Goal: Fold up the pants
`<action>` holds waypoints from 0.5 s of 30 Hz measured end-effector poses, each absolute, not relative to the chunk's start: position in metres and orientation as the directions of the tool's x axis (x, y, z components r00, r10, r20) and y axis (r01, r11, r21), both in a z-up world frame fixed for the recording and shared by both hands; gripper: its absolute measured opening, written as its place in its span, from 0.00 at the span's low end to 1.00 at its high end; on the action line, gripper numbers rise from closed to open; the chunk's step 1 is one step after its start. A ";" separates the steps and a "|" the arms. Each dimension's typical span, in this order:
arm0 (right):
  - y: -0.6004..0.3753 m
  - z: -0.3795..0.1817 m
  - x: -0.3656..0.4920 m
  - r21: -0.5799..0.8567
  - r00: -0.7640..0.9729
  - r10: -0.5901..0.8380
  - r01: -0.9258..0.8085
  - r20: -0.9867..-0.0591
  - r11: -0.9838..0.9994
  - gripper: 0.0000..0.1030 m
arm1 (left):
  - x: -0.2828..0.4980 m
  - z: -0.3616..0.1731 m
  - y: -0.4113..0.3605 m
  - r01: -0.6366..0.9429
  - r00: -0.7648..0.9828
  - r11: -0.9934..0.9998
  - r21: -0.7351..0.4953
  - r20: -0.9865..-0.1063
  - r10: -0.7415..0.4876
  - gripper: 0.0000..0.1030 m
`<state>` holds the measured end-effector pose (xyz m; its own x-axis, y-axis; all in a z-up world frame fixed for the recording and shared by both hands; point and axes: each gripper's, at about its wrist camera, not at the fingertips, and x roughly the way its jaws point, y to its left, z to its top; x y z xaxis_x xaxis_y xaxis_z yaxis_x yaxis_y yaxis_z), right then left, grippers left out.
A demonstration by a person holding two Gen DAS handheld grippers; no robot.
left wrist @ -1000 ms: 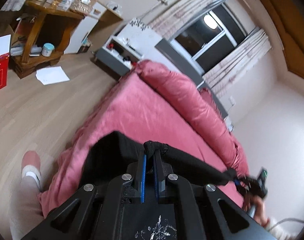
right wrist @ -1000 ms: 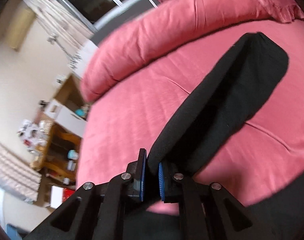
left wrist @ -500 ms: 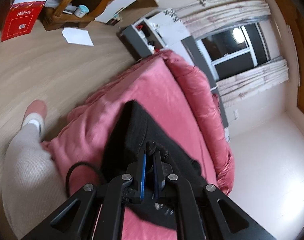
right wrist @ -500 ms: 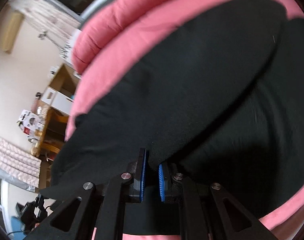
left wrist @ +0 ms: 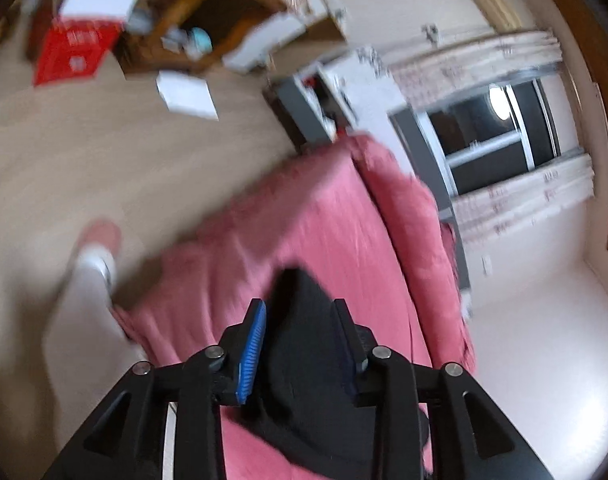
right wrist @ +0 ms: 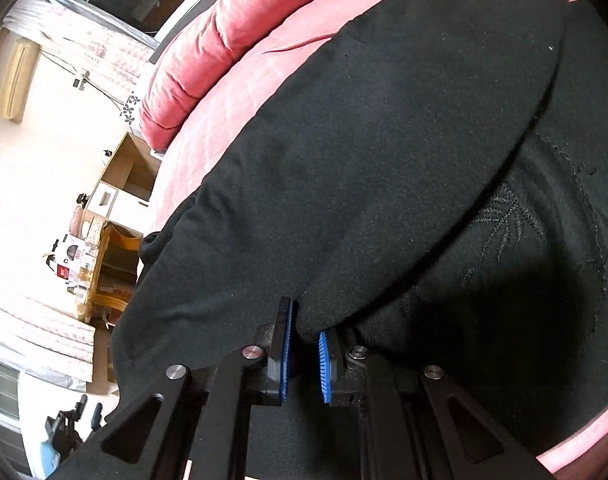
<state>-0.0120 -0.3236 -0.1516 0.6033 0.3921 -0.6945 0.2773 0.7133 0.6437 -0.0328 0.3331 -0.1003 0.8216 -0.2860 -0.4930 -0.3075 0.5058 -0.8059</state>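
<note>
Black pants [right wrist: 364,152] lie doubled over on the pink bed [left wrist: 324,220]. Left tool [left wrist: 299,320]: fingers spread, holding nothing, above the cloth. Right tool [right wrist: 304,340]: pads nearly together, pinching the upper layer's edge. Risk: pulling on this 1 remaining pinch could drag the top layer askew and spoil the fold. Long axis, judged: diagonal, from the right tool toward the bolster [right wrist: 231,40].
</note>
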 end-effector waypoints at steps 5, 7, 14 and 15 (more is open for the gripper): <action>-0.330 -0.152 -0.005 0.672 0.613 0.413 0.275 -0.673 0.687 0.13 | -0.038 -0.045 0.343 -0.315 0.831 0.685 -0.657 -0.539 -0.134 0.34; -0.336 -0.150 -0.005 0.673 0.627 0.401 0.279 -0.668 0.685 0.16 | -0.033 -0.038 0.329 -0.277 0.802 0.718 -0.639 -0.565 -0.194 0.34; -0.351 -0.152 -0.008 0.703 0.646 0.408 0.292 -0.645 0.649 0.20 | -0.002 -0.084 0.243 -0.168 0.563 0.668 -0.725 -0.627 -0.539 0.34; -0.352 -0.151 -0.009 0.705 0.646 0.411 0.291 -0.643 0.647 0.20 | -0.001 -0.094 0.234 -0.192 0.523 0.671 -0.716 -0.653 -0.547 0.34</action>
<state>-0.0088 -0.3522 -0.1515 0.6460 0.4109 -0.6434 0.2908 0.6468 0.7051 -0.0009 0.2344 -0.0941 0.5235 -0.5472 -0.6531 -0.1918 0.6712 -0.7161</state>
